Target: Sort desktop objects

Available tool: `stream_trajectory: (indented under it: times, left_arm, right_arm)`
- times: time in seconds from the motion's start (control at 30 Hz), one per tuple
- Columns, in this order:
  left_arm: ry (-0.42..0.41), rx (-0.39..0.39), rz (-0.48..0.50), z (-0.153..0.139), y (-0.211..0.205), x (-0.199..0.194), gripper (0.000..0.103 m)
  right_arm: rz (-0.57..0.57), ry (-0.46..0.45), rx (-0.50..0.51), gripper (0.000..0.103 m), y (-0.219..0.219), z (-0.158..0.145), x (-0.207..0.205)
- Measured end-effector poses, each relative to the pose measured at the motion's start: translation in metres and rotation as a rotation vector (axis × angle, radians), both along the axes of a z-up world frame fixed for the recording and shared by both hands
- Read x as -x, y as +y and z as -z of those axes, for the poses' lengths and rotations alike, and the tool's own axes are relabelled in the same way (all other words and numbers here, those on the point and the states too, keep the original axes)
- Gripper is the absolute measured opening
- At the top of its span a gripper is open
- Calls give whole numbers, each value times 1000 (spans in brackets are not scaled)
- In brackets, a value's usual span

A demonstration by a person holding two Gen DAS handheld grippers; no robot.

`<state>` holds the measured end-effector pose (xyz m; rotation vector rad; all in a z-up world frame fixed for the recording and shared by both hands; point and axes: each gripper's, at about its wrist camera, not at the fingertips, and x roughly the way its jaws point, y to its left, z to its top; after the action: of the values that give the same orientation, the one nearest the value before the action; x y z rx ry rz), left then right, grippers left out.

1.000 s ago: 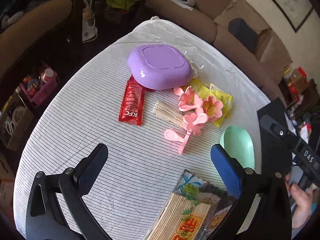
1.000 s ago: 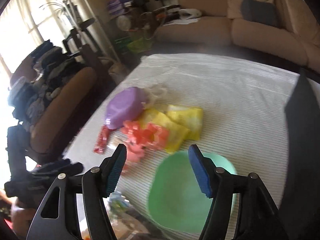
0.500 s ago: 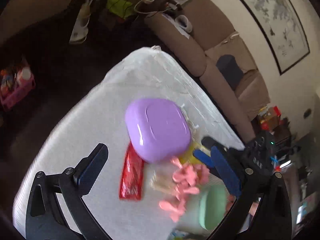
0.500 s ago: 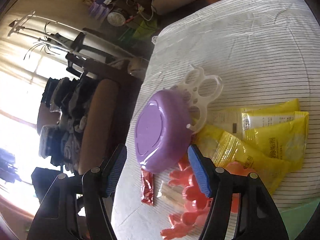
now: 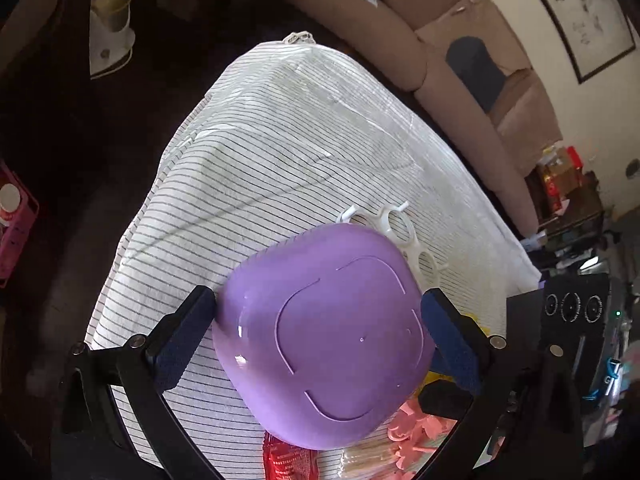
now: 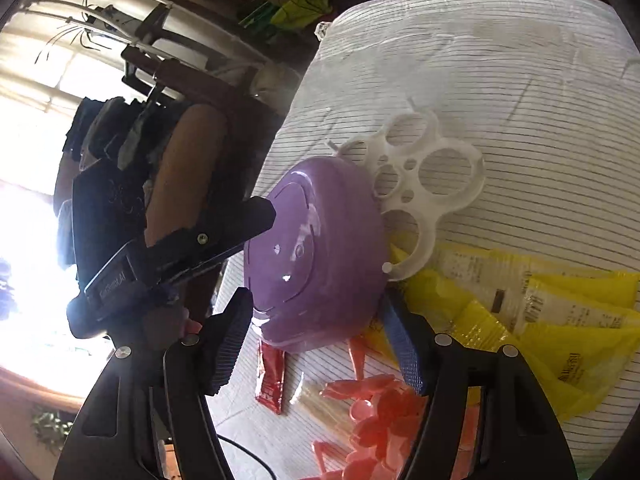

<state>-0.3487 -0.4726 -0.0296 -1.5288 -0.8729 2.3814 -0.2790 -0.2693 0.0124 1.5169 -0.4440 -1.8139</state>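
Note:
An upturned purple bowl (image 5: 324, 336) sits on the striped tablecloth (image 5: 260, 168). My left gripper (image 5: 318, 332) is open, its two blue fingers flanking the bowl's sides, close to or touching it. My right gripper (image 6: 320, 340) is open too, its fingers on either side of the bowl's near edge (image 6: 316, 256). A white plastic ring piece (image 6: 420, 188) lies partly under the bowl. Pink flower spoons (image 6: 380, 412), yellow packets (image 6: 540, 320), a red sauce sachet (image 6: 272, 376) and a pack of toothpicks (image 6: 324, 404) lie near it.
The left gripper's body (image 6: 160, 256) shows at the left of the right wrist view. A sofa (image 5: 460, 60) stands behind the table. A chair with clothes (image 6: 132, 132) stands at the table's left edge.
Both grippers have moved in on the purple bowl, which now fills the space between each pair of fingers. The green bowl and bamboo skewer pack have left view.

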Motion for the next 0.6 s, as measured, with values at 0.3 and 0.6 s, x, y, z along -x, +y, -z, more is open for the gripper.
stream_trajectory:
  times: [0.3,0.6]
  left_arm:
    - [-3,-217,-9,2,-2,-34,102]
    - [82,-285,18,-47,28,-81,103]
  right_arm:
    - [109,25,264,23,38,-15,-23]
    - [27,232,212,10,62,-92,-83]
